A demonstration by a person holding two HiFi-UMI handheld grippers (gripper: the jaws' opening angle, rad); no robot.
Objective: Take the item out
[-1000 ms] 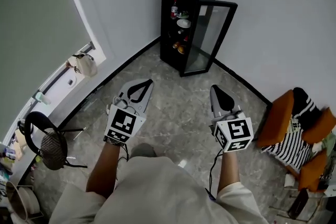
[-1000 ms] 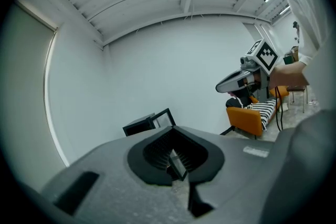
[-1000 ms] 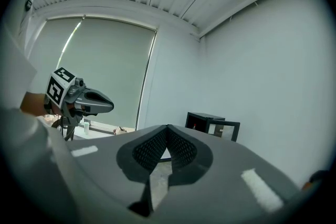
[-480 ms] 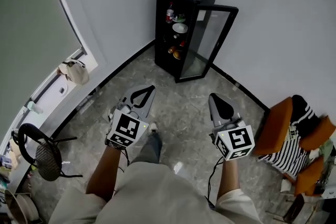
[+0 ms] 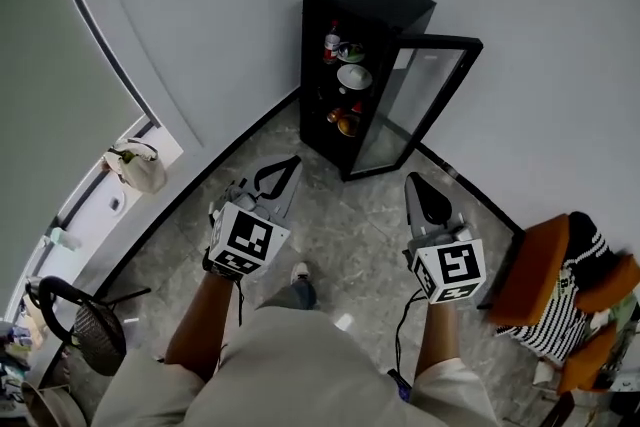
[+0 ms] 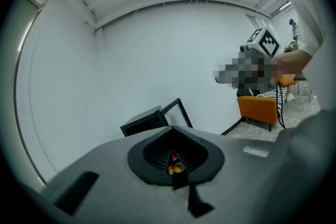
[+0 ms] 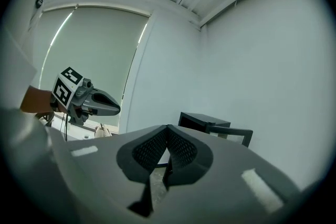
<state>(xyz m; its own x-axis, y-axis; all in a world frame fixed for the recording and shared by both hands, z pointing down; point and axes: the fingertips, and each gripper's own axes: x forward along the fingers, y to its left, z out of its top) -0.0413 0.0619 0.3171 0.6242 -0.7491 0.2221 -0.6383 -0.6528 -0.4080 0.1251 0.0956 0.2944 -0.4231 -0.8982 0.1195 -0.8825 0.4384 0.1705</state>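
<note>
Nearer than a second ago, black cabinet point(image 5: 372, 0) stands at twelve o'clock, glass door point(image 5: 428, 100) swung toward two, items point(image 5: 346, 121) on its shelves, bare floor point(image 5: 345, 220) before the left gripper point(image 5: 288, 165) and right gripper point(image 5: 414, 183), both closed, empty.

Cabinet point(image 5: 368, 7) stands against the wall point(image 5: 230, 5) ahead, door point(image 5: 425, 100) swung rightward; chair point(image 5: 537, 265) far right.
</note>
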